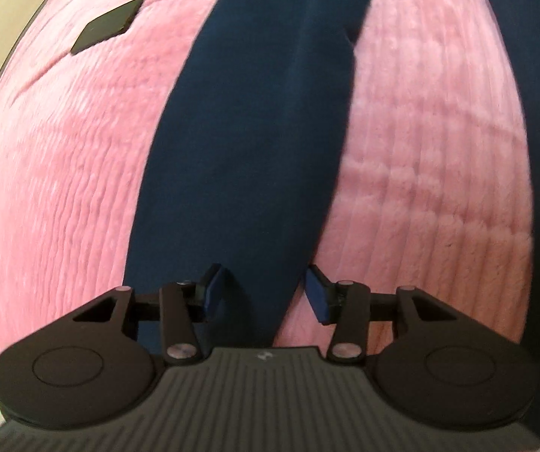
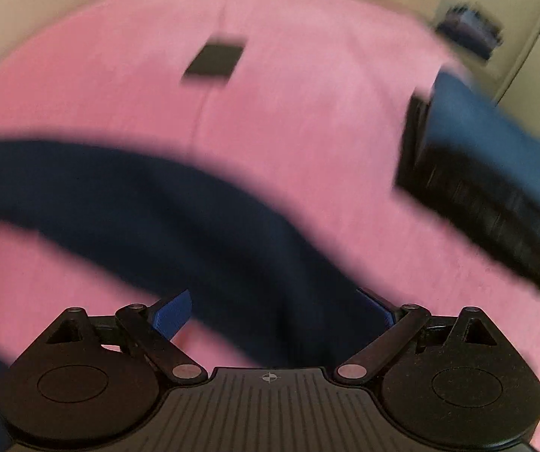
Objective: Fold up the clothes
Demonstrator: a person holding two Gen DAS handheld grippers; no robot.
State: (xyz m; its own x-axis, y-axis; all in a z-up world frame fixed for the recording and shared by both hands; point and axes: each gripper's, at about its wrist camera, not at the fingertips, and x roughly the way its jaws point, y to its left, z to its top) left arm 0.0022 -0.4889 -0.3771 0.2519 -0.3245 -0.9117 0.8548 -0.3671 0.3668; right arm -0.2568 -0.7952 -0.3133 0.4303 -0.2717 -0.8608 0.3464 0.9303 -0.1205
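A dark navy garment (image 1: 247, 143) is lying stretched across a pink ribbed blanket (image 1: 62, 173), and both grippers are sitting low over it with nothing in their grasp. In the left wrist view the cloth is running as a long band from 6 o'clock up to 12 o'clock, narrowing toward the near end. The left gripper (image 1: 264, 293) is standing partly spread, its blue pads either side of that narrow end, so it is probably lining up to pinch there. Whether the pads are touching the cloth is hard to say.

In the right wrist view, which is blurred, the same garment (image 2: 179, 226) is sweeping from 9 o'clock down to 6 o'clock. The right gripper (image 2: 275, 316) is spread wide with cloth lying between the pads but not clamped.

A small flat black rectangle (image 2: 215, 61) is resting on the blanket at about 11 o'clock in both views, well clear of the garment. At 3 o'clock in the right view a stack of folded things (image 2: 496, 173), blue on top of black, is sitting near the blanket's edge, likely the place for finished pieces.

The garment looks laid out long and not yet folded, so taking hold of its ends seems the step in hand.
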